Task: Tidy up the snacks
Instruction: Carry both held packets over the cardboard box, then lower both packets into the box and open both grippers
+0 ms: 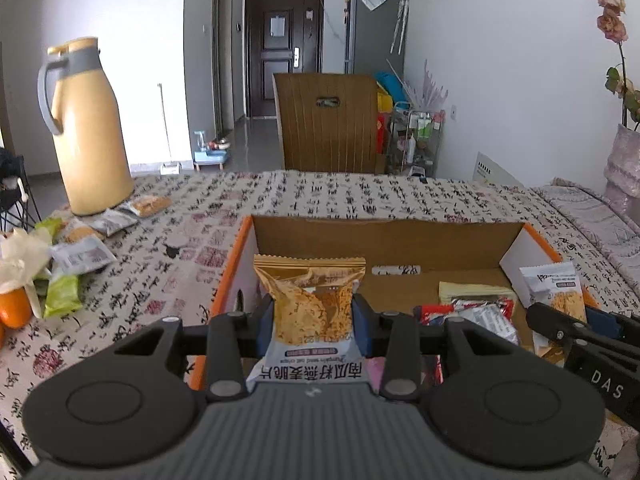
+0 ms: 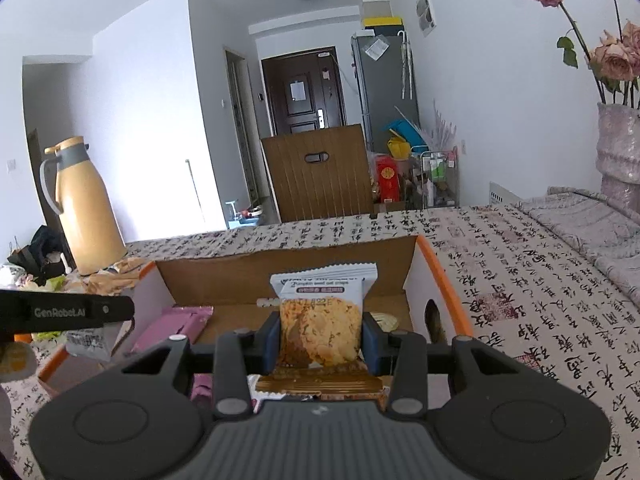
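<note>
Each hand-held gripper (image 1: 313,322) (image 2: 320,344) pinches a light, crinkly oat-crisp packet (image 1: 311,304) (image 2: 320,330) mid-body, its contents probably brittle, above the cardboard box (image 1: 384,236)

left gripper (image 1: 313,320) is tilted down, jaws clamped on something. right gripper (image 2: 320,340), same deal.

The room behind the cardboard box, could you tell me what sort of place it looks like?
Most likely a lived-in flat's dining area: a table under a calligraphy-print cloth, a dark front door down the hall, a grey fridge beside it, and a yellow thermos jug.
</note>
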Demonstrator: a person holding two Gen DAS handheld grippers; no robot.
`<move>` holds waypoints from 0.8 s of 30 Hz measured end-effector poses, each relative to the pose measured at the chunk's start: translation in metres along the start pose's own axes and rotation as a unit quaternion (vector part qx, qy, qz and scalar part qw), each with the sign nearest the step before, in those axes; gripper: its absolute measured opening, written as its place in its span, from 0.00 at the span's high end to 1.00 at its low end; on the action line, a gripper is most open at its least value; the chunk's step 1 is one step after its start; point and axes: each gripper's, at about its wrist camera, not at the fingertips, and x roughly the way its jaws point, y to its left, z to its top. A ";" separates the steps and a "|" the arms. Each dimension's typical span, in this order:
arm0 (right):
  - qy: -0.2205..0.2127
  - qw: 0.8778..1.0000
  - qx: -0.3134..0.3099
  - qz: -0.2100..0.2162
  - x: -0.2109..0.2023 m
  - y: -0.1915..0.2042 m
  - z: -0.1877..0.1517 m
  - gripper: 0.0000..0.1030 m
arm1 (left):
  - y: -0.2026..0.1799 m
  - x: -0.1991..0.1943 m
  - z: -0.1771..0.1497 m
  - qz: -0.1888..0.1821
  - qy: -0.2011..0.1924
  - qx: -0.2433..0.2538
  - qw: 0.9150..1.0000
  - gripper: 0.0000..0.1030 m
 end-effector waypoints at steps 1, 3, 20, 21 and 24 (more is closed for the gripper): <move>0.003 1.000 -0.003 -0.002 0.002 0.001 -0.002 0.62 | 0.002 0.001 -0.001 -0.002 0.001 -0.003 1.000 0.61; 0.007 1.000 -0.006 -0.005 0.005 0.001 -0.003 0.62 | 0.003 0.000 -0.001 -0.004 0.000 -0.005 1.000 0.61; -0.007 1.000 0.005 -0.020 -0.002 -0.004 -0.003 0.02 | -0.001 -0.009 -0.002 0.014 -0.034 -0.001 0.999 0.00; -0.007 1.000 0.008 -0.023 -0.001 -0.005 -0.003 0.00 | -0.001 -0.009 -0.002 0.013 -0.033 -0.003 0.999 0.00; -0.004 1.000 0.013 -0.025 0.000 -0.008 -0.003 0.00 | 0.000 -0.009 -0.001 0.014 -0.030 -0.005 0.999 0.00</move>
